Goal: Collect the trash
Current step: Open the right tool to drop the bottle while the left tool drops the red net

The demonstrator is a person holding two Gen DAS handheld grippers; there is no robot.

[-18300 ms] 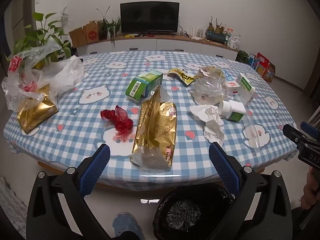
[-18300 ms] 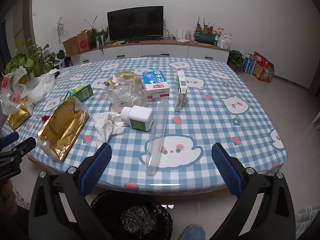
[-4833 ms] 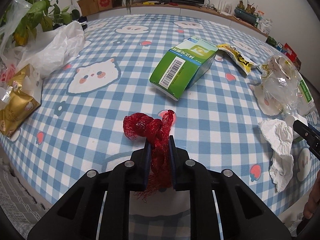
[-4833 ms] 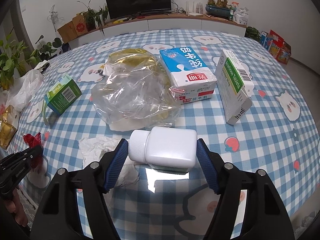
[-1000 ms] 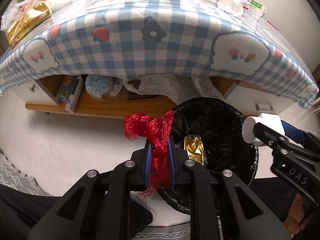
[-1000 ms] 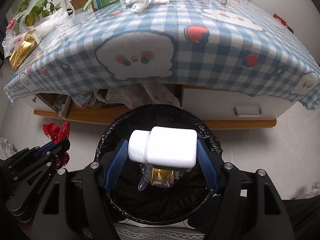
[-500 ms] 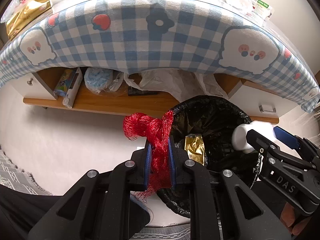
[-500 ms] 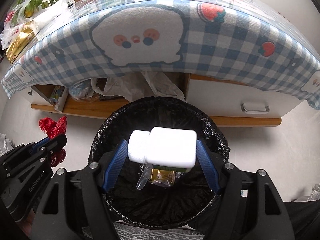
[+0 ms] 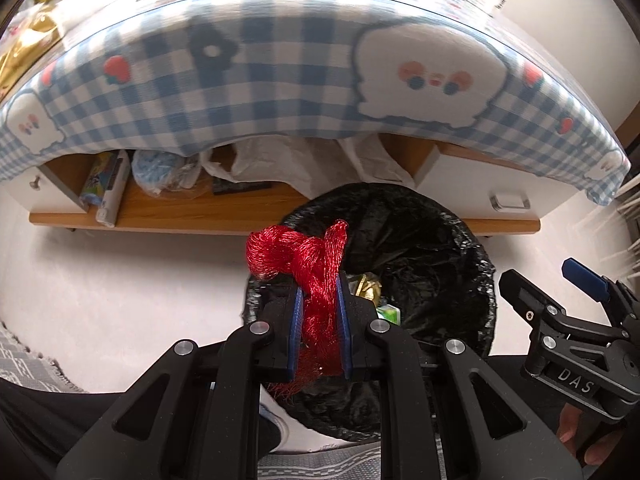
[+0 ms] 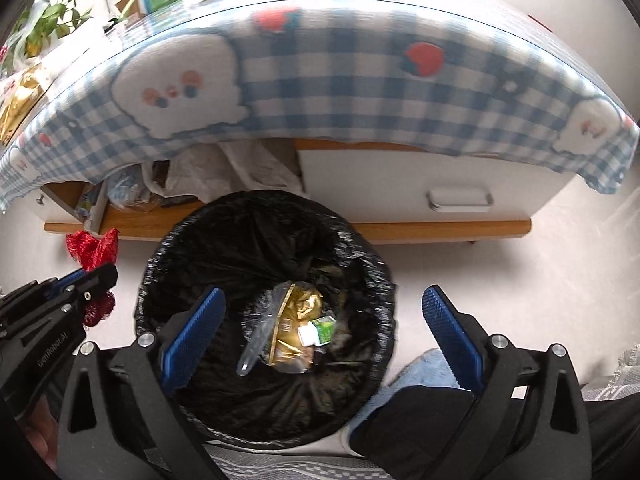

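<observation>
In the left wrist view, the left gripper [image 9: 319, 316] at lower centre has its blue-padded fingers [image 9: 296, 332] pinching a crumpled red mesh net [image 9: 308, 264], whose bunched top spills toward the upper left of the pads. The net hangs over the left rim of the round bin lined with a black plastic bag [image 9: 440, 248], which fills the centre and right of the frame below the blue-and-white checked tablecloth [image 9: 280, 80].

In the right wrist view, the net shows at middle left, just outside the bin's rim. The right gripper [image 10: 323, 328] at lower centre has just been opening; its fingers [image 10: 192, 332] stand spread wide with nothing between them. Below them, in the bin's bottom, a white plastic bottle with a green label [image 10: 318, 330] lies touching a crumpled gold foil bag [image 10: 296, 320], right of a clear plastic tube [image 10: 256, 340].
</observation>
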